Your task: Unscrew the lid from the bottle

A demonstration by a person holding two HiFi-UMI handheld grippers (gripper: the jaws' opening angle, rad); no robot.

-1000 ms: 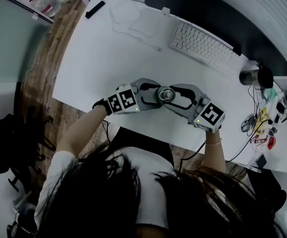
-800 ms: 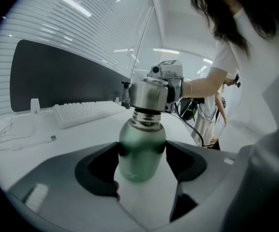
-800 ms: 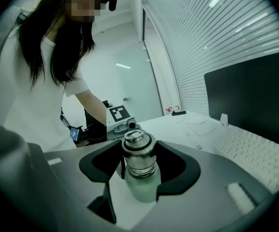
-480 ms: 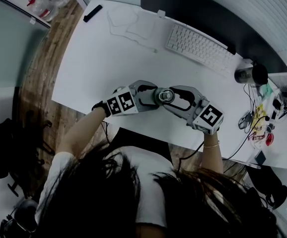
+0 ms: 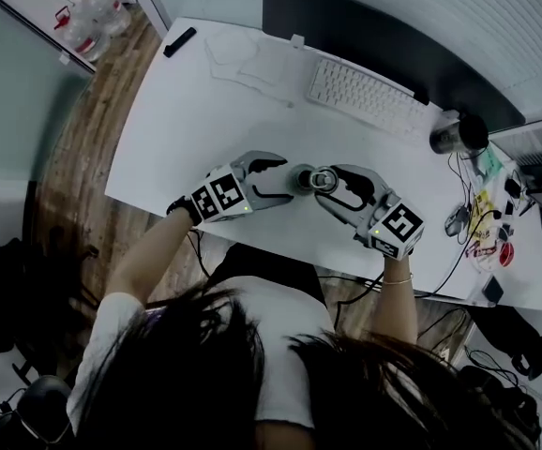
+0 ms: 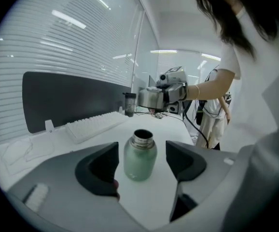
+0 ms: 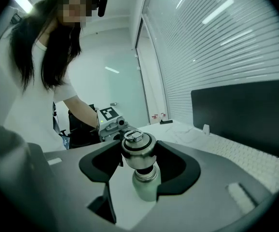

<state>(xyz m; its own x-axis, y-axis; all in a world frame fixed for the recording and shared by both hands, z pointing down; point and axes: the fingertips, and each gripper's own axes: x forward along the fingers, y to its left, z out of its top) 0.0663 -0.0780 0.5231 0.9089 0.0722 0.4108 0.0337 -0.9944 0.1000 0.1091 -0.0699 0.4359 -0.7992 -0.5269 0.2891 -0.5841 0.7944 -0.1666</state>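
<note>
A green bottle (image 6: 139, 158) with a bare steel mouth stands upright on the white desk (image 5: 205, 111). My left gripper (image 6: 140, 167) is open, one jaw on each side of the bottle with a gap on both sides. In the head view the bottle (image 5: 301, 178) sits just beyond the left gripper (image 5: 285, 181). My right gripper (image 7: 139, 159) is shut on the steel lid (image 7: 137, 151), which hangs free above and in front of the bottle (image 7: 146, 183). The left gripper view shows the lid (image 6: 151, 98) up in the air.
A white keyboard (image 5: 365, 92) and a dark monitor (image 5: 383, 54) lie along the desk's far side. A dark cup (image 5: 454, 134) stands at the right, with cables and small items (image 5: 487, 223) beyond it. A black bar (image 5: 179, 41) lies at the far left corner.
The lid has come off the bottle and moved away in the right gripper. The left gripper has drawn back a little, its jaws now apart from the bottle.
</note>
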